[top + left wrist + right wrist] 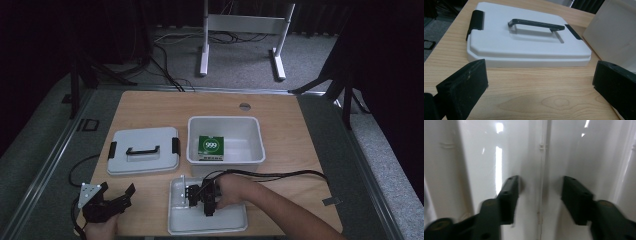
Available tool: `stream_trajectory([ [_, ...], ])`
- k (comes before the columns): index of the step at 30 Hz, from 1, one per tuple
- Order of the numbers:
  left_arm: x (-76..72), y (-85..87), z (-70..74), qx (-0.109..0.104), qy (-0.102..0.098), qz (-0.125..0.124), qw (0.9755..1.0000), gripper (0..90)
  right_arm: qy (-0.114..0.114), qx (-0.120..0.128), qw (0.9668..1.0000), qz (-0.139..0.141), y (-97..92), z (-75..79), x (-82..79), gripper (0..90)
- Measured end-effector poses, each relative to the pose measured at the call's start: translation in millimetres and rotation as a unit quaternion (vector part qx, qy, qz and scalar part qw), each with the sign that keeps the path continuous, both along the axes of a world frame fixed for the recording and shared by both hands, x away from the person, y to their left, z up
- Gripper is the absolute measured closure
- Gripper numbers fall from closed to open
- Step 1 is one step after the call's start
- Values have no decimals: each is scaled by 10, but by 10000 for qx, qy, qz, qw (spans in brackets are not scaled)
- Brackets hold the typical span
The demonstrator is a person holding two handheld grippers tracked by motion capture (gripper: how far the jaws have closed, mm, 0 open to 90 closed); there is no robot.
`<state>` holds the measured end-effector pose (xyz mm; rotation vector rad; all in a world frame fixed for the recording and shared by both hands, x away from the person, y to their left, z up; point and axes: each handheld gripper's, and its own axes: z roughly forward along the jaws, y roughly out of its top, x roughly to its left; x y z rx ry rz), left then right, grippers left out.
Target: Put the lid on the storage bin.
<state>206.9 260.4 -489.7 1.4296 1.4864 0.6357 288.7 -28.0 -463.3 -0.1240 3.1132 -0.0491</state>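
A shallow white tray [231, 223] lies at the table's front edge. My right gripper [208, 210] reaches down into it from the right, a hand on its body. In the right gripper view its jaws stand apart close over the tray's glossy white floor [481, 170], and nothing lies between them [540, 185]. My left gripper [119, 189] rests at the front left, open and empty. It points at a white lid [524, 42] with a black handle and black side clips, lying flat [143, 150]. A deep white bin [251, 145] holds a green box [210, 148].
The bin's side wall [614, 32] rises just right of the lid. Bare wooden table [300, 140] stretches to the right of the bin and tray. A round grommet [244, 106] sits near the far edge. A white stand [245, 25] and cables are on the floor beyond.
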Motion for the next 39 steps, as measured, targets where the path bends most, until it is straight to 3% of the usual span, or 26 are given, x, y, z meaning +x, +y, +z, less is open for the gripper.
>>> stream_trajectory([
  [8,-7,7,7,5,-10,28,10000,2,-213,-90,9997,-103,11,15,11,750],
  [13,-5,4,7,7,-13,11,10000,2,-172,-189,9996,-72,19,12,-33,868],
  [22,-3,7,12,-31,-29,23,10000,2,-166,-268,9995,-79,11,59,-34,885],
  [34,-9,11,16,-59,-50,35,10000,2,-99,-228,9996,-154,-54,308,-140,885],
  [39,-11,18,14,-81,-47,52,9999,2,-40,-190,9995,-266,-115,478,-186,884],
])
